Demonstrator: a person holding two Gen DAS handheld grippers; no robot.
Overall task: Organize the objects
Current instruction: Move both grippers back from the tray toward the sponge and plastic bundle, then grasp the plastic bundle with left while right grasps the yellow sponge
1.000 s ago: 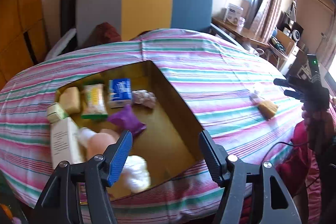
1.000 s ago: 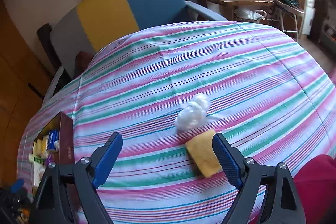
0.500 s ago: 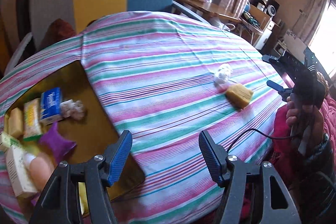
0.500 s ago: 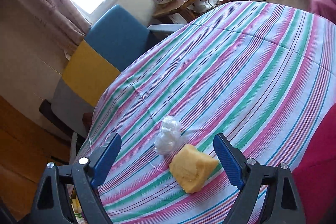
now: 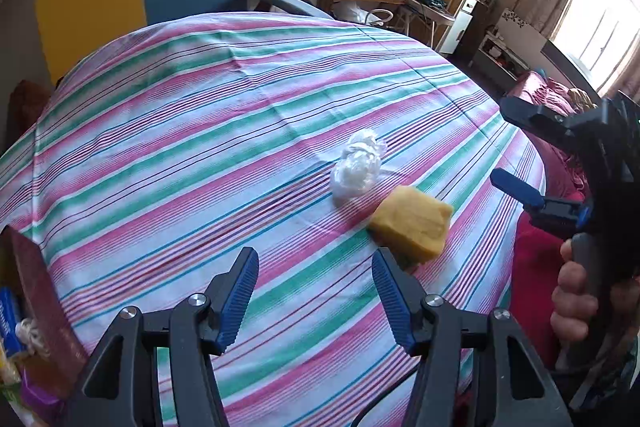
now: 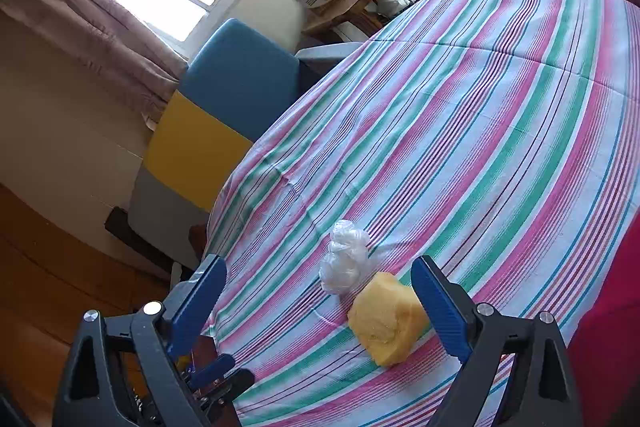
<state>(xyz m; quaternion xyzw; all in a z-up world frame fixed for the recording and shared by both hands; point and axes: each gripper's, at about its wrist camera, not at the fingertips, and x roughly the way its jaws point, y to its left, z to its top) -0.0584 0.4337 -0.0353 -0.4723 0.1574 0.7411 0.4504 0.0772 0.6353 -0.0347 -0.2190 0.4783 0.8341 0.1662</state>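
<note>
Striped cloth (image 5: 208, 131) in pink, green and white covers the table, with a sponge and a plastic wad left out on it.

At the far left edge of the left wrist view stands the wall of a brown box (image 5: 40, 311) with packets inside; the left gripper (image 5: 314, 295) hangs over bare cloth, its jaws closing with nothing between them. Right of it lies the crumpled clear plastic wad (image 5: 357, 169), and just beside that, nearly touching, the yellow sponge (image 5: 412, 223). At the right edge a hand (image 5: 576, 303) holds the right gripper (image 6: 320, 301), jaws opening wide; in its own view the sponge sits just inside its right finger (image 6: 438, 303), unpinched.
</note>
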